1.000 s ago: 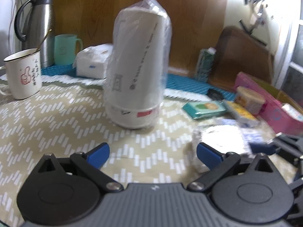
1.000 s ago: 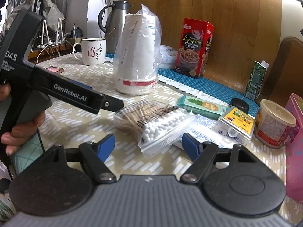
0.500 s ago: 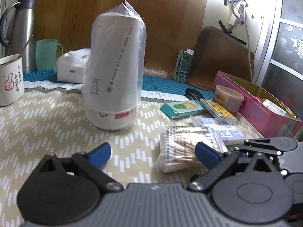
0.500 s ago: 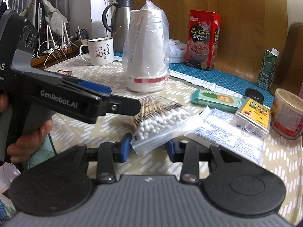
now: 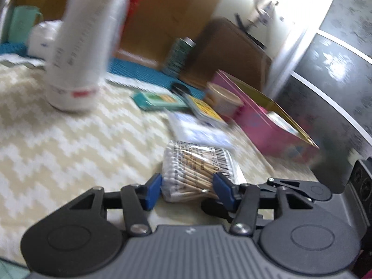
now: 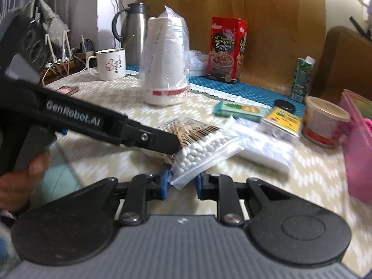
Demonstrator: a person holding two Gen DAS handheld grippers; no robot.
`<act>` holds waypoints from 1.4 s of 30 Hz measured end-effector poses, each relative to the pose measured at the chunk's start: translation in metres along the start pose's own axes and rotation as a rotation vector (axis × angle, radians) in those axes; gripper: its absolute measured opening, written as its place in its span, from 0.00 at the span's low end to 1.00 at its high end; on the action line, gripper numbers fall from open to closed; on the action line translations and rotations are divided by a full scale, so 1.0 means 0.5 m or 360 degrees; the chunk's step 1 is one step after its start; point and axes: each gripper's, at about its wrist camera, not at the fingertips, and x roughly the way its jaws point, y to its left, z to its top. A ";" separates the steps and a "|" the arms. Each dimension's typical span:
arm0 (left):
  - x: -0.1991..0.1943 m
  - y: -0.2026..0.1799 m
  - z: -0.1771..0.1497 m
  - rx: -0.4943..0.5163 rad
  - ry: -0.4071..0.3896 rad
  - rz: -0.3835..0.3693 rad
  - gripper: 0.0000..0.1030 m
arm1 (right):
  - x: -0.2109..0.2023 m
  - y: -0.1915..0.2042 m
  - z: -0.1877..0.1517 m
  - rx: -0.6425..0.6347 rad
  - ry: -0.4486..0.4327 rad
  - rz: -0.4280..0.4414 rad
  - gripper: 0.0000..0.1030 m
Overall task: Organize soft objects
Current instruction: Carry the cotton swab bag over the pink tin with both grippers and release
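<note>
Right wrist view — both grippers' jaws clamp cotton swab bag (image 6: 204, 148), left wrist view blurred — pink box (image 5: 267, 130)

Beige-and-white zigzag tablecloth (image 6: 97, 97); pink box (image 5: 272, 127); red snack carton (image 6: 226, 51); teal packet (image 6: 239, 110); white mug (image 6: 111, 64) (red thumbs-up print); white-tipped cotton swabs (image 6: 202, 145); blue gripper pads (image 5: 153, 190).

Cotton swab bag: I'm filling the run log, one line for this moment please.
cotton swab bag | left gripper: shut on it | right gripper: shut on its corner | on tablecloth
</note>
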 end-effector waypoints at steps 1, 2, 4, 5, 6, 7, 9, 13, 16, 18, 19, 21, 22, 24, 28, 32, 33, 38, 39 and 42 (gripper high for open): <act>0.004 -0.012 -0.003 0.0017 0.0016 -0.0013 0.49 | -0.017 0.000 -0.013 0.0004 -0.0010 -0.0010 0.24; 0.011 -0.031 -0.006 0.0056 0.0038 -0.0024 0.49 | -0.031 -0.002 -0.023 0.0014 -0.0021 -0.0022 0.24; 0.035 -0.072 -0.006 0.0148 0.0082 -0.0035 0.49 | -0.059 -0.012 -0.043 0.0057 -0.0043 -0.0054 0.24; 0.047 -0.088 -0.007 0.0183 0.0104 -0.0046 0.50 | -0.071 -0.020 -0.053 0.0082 -0.0050 -0.0073 0.24; 0.060 -0.104 -0.007 0.0214 0.0125 -0.0060 0.50 | -0.082 -0.029 -0.061 0.0107 -0.0056 -0.0098 0.24; 0.075 -0.120 -0.005 0.0244 0.0147 -0.0076 0.50 | -0.092 -0.038 -0.068 0.0132 -0.0061 -0.0124 0.24; 0.114 -0.154 0.003 0.0302 0.0199 -0.0116 0.50 | -0.113 -0.061 -0.083 0.0193 -0.0073 -0.0188 0.24; 0.167 -0.228 0.029 0.0423 0.0241 -0.0208 0.50 | -0.154 -0.111 -0.110 0.0322 -0.0114 -0.0326 0.24; 0.191 -0.300 0.076 0.0553 0.0174 -0.0283 0.52 | -0.198 -0.149 -0.112 0.0352 -0.0219 -0.0447 0.24; 0.215 -0.353 0.109 0.0654 0.0115 -0.0313 0.54 | -0.227 -0.180 -0.098 0.0348 -0.0325 -0.0542 0.24; 0.231 -0.374 0.119 0.0700 0.0093 -0.0316 0.54 | -0.236 -0.196 -0.093 0.0352 -0.0365 -0.0584 0.24; 0.272 -0.405 0.145 0.0738 0.0074 -0.0296 0.54 | -0.246 -0.238 -0.074 0.0386 -0.0427 -0.0668 0.24; 0.291 -0.413 0.157 0.0726 0.0087 -0.0281 0.55 | -0.243 -0.259 -0.065 0.0413 -0.0438 -0.0692 0.24; 0.336 -0.418 0.180 0.0678 0.0102 -0.0244 0.60 | -0.226 -0.313 -0.050 0.0498 -0.0423 -0.0710 0.24; 0.388 -0.422 0.212 0.0595 0.0125 -0.0136 0.73 | -0.203 -0.382 -0.023 0.0568 -0.0400 -0.0744 0.25; 0.424 -0.433 0.221 0.0592 0.0115 -0.0034 0.85 | -0.171 -0.455 -0.002 0.0707 -0.0270 -0.0724 0.27; 0.427 -0.435 0.225 0.0585 0.0100 -0.0017 0.85 | -0.164 -0.469 0.000 0.0731 -0.0242 -0.0736 0.28; 0.379 -0.442 0.217 0.0596 0.0024 -0.0043 0.85 | -0.149 -0.492 -0.003 0.0658 -0.0192 -0.1102 0.29; 0.358 -0.439 0.212 0.0610 -0.0011 -0.0045 0.85 | -0.152 -0.496 -0.005 0.0684 -0.0191 -0.1136 0.29; 0.288 -0.416 0.207 0.0611 -0.0111 -0.0080 0.85 | -0.188 -0.490 -0.015 0.0808 -0.0301 -0.1097 0.29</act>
